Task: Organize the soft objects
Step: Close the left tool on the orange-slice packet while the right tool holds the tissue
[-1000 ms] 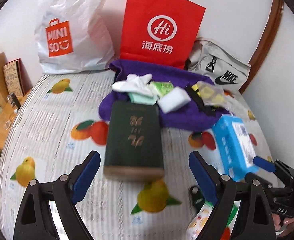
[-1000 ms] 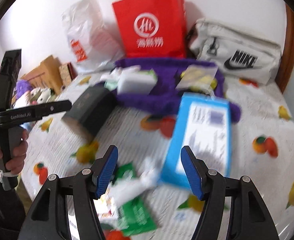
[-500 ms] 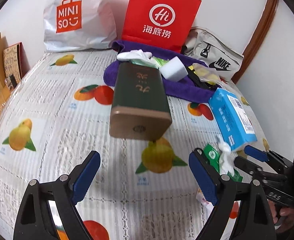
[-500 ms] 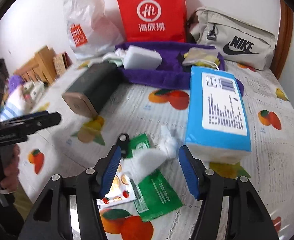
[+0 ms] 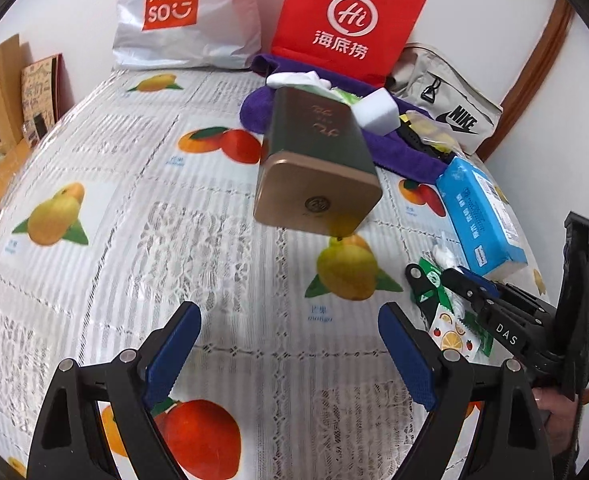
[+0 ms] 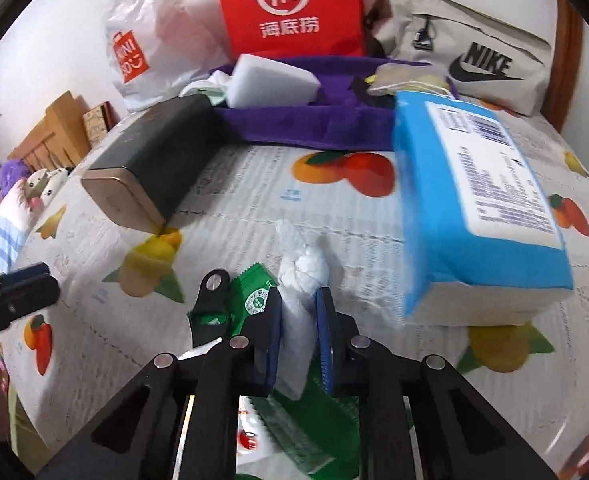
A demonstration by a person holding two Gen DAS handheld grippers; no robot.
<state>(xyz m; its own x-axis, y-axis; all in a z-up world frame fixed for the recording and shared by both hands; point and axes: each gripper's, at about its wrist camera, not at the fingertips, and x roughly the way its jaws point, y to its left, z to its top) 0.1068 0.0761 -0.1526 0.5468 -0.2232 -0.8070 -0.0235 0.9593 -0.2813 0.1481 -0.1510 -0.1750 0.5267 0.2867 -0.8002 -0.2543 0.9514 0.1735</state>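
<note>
Both grippers angled down: right gripper (image 6: pixel 299 320) just closed, pinching knotted white cloth (image 6: pixel 303 276); left gripper (image 5: pixel 288 344) gaped empty; cloth's tail hidden between pads.

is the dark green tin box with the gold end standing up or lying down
Lying down. The dark green tin box rests on a long side on the fruit-print tablecloth, gold end sideways toward the cameras.

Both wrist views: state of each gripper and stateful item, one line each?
left gripper: open, empty, above tablecloth
right gripper: jaws just closed, shut on white knotted cloth
dark tin: lying on its side, lid on
blue tissue pack: lying flat, sealed
</note>
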